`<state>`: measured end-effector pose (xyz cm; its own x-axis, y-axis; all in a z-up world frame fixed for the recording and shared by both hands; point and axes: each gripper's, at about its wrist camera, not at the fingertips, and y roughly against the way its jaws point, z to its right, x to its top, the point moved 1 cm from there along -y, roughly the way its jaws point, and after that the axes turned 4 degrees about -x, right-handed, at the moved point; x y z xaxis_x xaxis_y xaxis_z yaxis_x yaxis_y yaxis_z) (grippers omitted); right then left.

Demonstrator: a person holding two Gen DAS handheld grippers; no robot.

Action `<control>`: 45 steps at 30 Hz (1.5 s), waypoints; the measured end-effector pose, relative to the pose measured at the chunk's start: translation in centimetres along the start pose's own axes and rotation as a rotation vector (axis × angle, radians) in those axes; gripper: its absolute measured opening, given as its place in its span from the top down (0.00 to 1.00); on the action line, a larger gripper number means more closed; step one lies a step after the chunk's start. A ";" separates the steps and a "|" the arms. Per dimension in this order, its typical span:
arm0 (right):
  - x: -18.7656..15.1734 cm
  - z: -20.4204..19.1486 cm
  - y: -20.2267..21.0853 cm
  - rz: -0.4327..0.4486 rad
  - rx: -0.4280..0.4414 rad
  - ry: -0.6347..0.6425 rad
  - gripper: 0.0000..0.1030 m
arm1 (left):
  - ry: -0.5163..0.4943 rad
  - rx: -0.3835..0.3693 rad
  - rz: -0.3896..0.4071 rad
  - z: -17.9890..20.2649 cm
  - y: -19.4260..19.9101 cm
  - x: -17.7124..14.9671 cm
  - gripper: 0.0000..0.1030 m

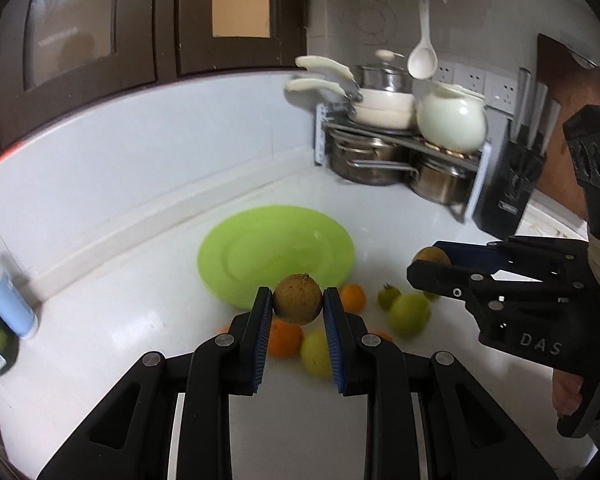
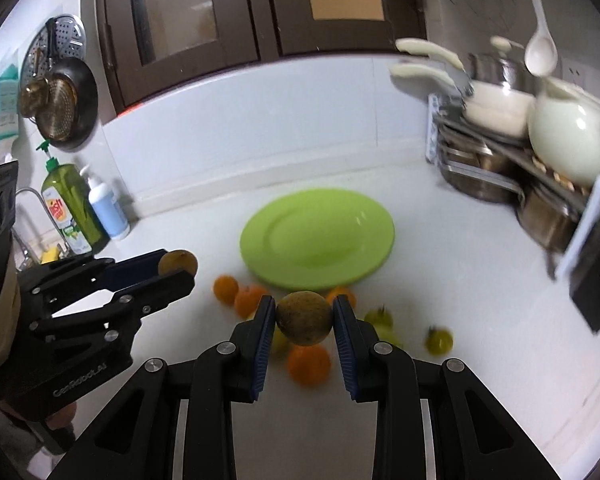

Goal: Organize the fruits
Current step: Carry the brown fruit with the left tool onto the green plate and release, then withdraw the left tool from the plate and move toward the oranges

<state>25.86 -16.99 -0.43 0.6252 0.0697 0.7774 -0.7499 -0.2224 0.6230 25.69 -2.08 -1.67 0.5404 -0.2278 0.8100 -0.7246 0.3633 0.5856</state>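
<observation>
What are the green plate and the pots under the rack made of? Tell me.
Green plate: probably glossy plastic or melamine, with uniform lime colour and soft highlights; glazed ceramic is possible. Pots under the rack: polished metal, likely stainless steel, silvery with mirror-like reflections.

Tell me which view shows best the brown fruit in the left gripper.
The left wrist view: the brown fruit sits centred and close between the left gripper jaws. The right wrist view shows it only small, at the left, partly hidden by those jaws.
</observation>
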 end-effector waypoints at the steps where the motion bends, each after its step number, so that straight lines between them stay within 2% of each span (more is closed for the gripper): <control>1: 0.6 0.1 -0.4 0.004 0.007 0.005 0.70 | 0.000 0.004 0.002 -0.2 -0.1 0.3 0.74; 5: 2.8 0.6 -2.4 -0.008 0.042 0.017 0.70 | 0.000 0.017 -0.013 -1.0 -1.5 1.9 0.74; 12: 5.6 1.7 -8.0 -0.103 0.091 0.020 0.70 | 0.020 0.022 -0.068 -3.0 -5.4 3.9 0.74; 17: 6.5 2.4 -11.7 -0.176 0.121 0.022 0.70 | 0.031 0.009 -0.133 -4.3 -8.9 4.3 0.74; 25: 7.1 2.9 -17.1 -0.290 0.115 0.074 0.70 | 0.051 -0.016 -0.242 -6.1 -14.0 3.9 0.74; 35: 6.8 2.7 -20.0 -0.354 0.121 0.093 0.70 | 0.053 -0.026 -0.294 -7.0 -16.8 3.4 0.74; 36: 6.8 2.7 -20.1 -0.351 0.116 0.095 0.70 | 0.055 -0.023 -0.295 -7.0 -16.8 3.4 0.73; 38: 6.8 2.6 -20.1 -0.348 0.100 0.090 0.68 | 0.060 -0.022 -0.292 -7.1 -16.9 3.4 0.62; 39: 6.8 2.7 -20.0 -0.344 0.095 0.080 0.62 | 0.068 -0.023 -0.291 -7.2 -16.7 3.3 0.56; 42: 6.8 2.9 -19.2 -0.324 0.086 0.078 0.59 | 0.083 -0.019 -0.286 -7.3 -16.0 3.3 0.55; 45: 6.7 2.8 -17.4 -0.280 0.062 0.090 0.59 | 0.083 -0.004 -0.261 -7.1 -14.5 3.3 0.49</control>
<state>43.69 -15.43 -6.29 0.7819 0.2220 0.5826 -0.5348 -0.2415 0.8097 40.98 -1.72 -7.74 0.7420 -0.2398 0.6261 -0.5545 0.3054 0.7741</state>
